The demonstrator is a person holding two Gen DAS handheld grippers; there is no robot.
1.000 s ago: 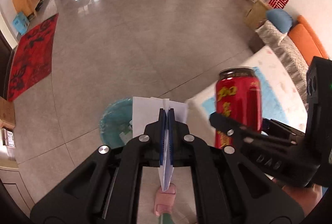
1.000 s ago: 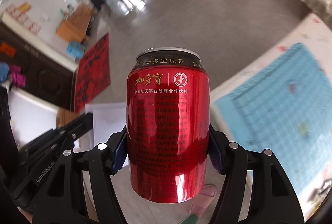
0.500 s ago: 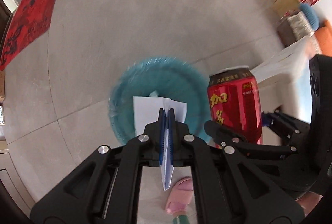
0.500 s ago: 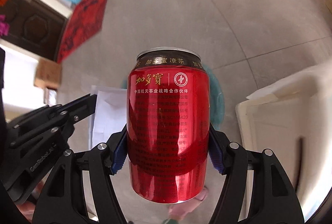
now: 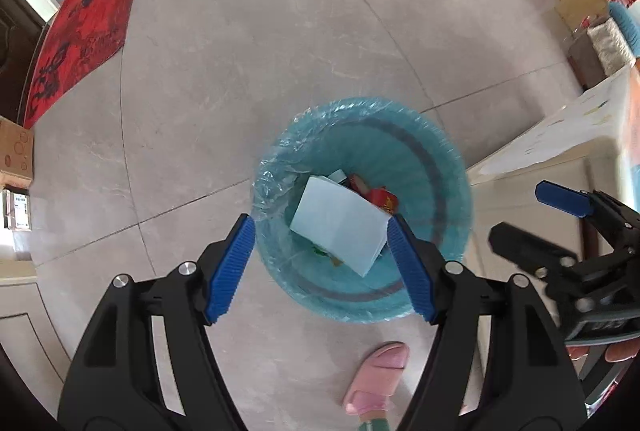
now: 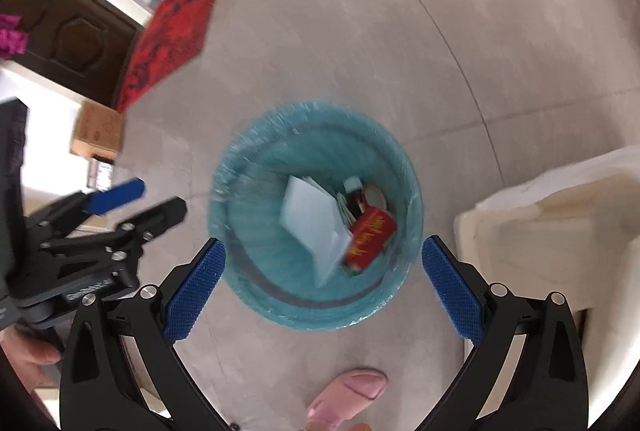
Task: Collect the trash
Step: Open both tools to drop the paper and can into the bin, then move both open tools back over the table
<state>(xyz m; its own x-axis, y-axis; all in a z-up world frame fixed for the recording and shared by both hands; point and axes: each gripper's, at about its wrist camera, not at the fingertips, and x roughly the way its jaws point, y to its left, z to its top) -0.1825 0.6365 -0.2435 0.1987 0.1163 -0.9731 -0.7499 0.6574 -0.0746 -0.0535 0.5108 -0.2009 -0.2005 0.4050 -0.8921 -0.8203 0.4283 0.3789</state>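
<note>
- The bin (image 5: pixel 452 187) stood on the grey tiled floor (image 5: pixel 280 51), round, lined with a teal plastic bag whose crinkled edge folded over the rim.
- The paper (image 5: pixel 340 223), a white folded sheet, lay tilted inside the bin against its near-left wall, free of any jaws.
- The can (image 6: pixel 370 237), red with gold lettering, lay on its side in the bin, touching the paper's right edge; its print was blurred.
- Other scraps sat deeper in the bin: a small dark bottle (image 6: pixel 354 193) with a white cap, and bits too small to tell.
- The left gripper (image 5: pixel 320 231) hung over the bin, its jaws having just been opening, wide apart with nothing between the blue pads.
- The right gripper (image 6: pixel 322 257) hung over the bin too, its jaws having just been opening to their widest, holding nothing.
- A pink slipper (image 5: pixel 378 371) stood on the floor just beside the bin's near side.
- The white desk (image 6: pixel 560 215) edge stood near the bin's right.
</note>
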